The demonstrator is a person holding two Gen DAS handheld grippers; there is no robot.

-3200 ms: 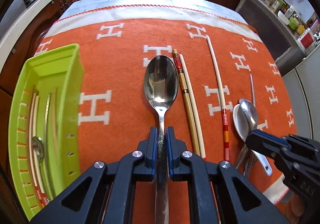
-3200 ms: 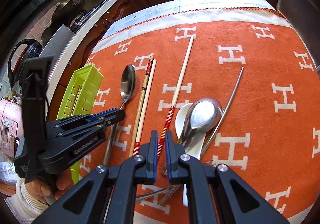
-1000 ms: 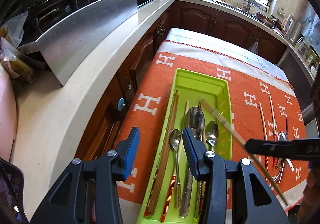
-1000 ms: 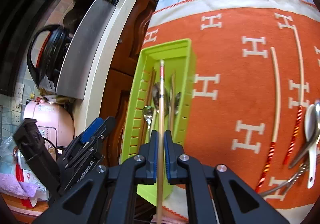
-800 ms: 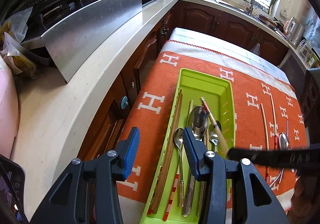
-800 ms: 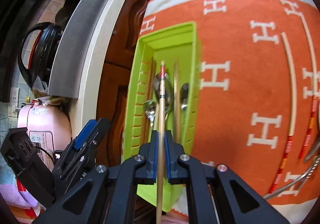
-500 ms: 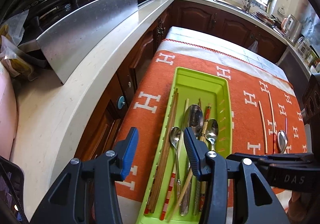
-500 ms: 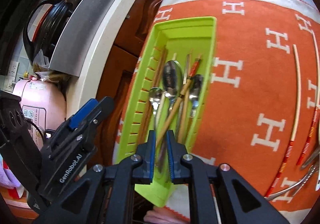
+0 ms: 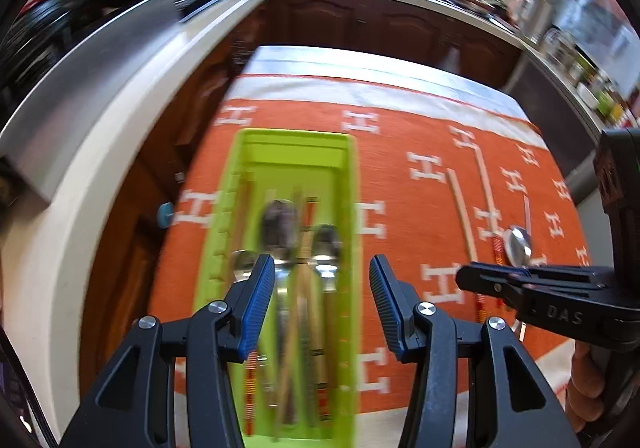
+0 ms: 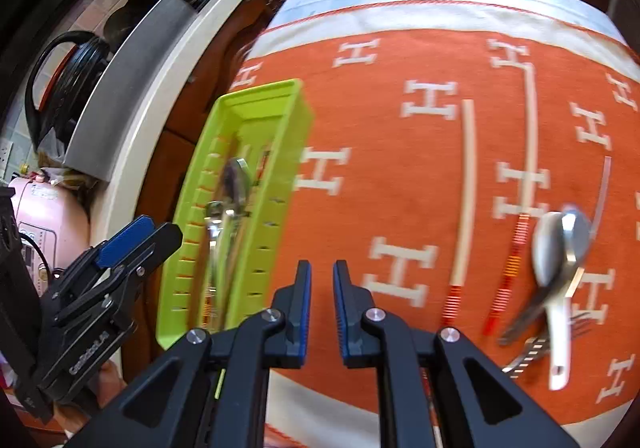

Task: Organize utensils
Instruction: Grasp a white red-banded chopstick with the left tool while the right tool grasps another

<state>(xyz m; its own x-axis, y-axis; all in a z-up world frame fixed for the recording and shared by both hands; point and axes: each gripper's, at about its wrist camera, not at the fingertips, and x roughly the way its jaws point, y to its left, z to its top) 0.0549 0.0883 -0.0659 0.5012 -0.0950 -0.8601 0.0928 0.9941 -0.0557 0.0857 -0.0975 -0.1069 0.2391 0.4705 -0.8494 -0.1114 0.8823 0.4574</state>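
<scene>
- While your left gripper [image 9: 322, 300] is hanging over the near end of the lime-green utensil tray [image 9: 352, 184], its blue-padded jaws are standing apart with nothing pinched between them; the utensils you see between the pads are lying below, in the tray.
- You are holding your right gripper [image 10: 322, 312] over bare orange cloth just right of the tray, its jaws parted by a narrow gap and gripping nothing.
- Inside the tray, steel spoons [image 9: 280, 224] and wooden chopsticks [image 9: 306, 256] are lying lengthwise side by side, with a red-striped chopstick end [image 9: 250, 380] showing near your left pad; motion blur is hiding finer detail.
- You are leaving two pale chopsticks with red-banded ends [image 10: 466, 188] out on the H-patterned orange tablecloth [image 10: 400, 60], well apart from the tray and running roughly parallel to it.
- Farther right, a white ceramic spoon [image 10: 558, 336] and a steel spoon [image 10: 576, 228] are overlapping in a small pile, with fork tines [image 10: 528, 354] poking out beside the white handle and a thin metal rod [image 10: 602, 192] lying just beyond.
- Your fingers [image 9: 584, 384] are wrapping the right gripper's handle at the left camera's right edge.
</scene>
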